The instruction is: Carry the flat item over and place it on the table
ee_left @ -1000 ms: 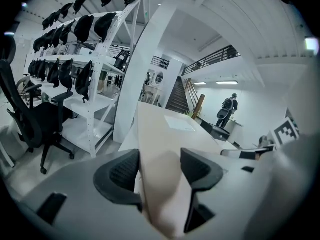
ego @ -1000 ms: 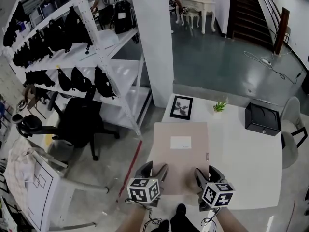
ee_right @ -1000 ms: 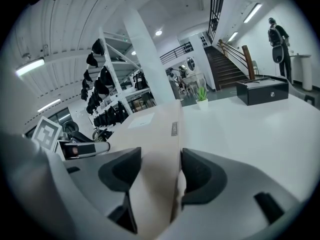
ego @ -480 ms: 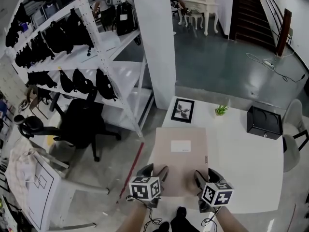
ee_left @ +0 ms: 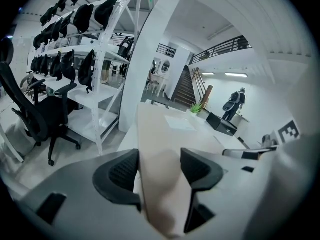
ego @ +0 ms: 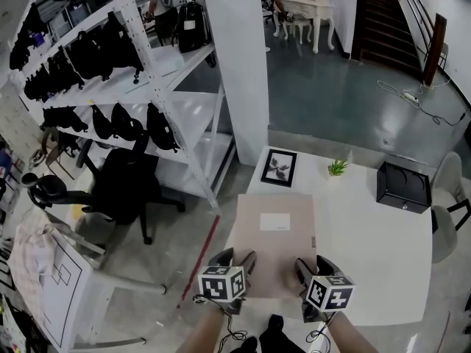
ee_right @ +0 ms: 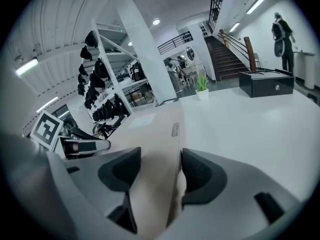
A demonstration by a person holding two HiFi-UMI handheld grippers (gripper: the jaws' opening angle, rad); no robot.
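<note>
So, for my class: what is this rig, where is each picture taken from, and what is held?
No robot here: a person holds a two-jaw gripper in each hand. The wide picture comes from a head camera looking down; the other two from cameras riding on the grippers, looking along their jaws. The left gripper and right gripper are each shut on the near edge of a flat tan cardboard sheet held out over a white table. On the table are a picture frame, a small plant and a black box. Whether the sheet touches the table I cannot tell.
</note>
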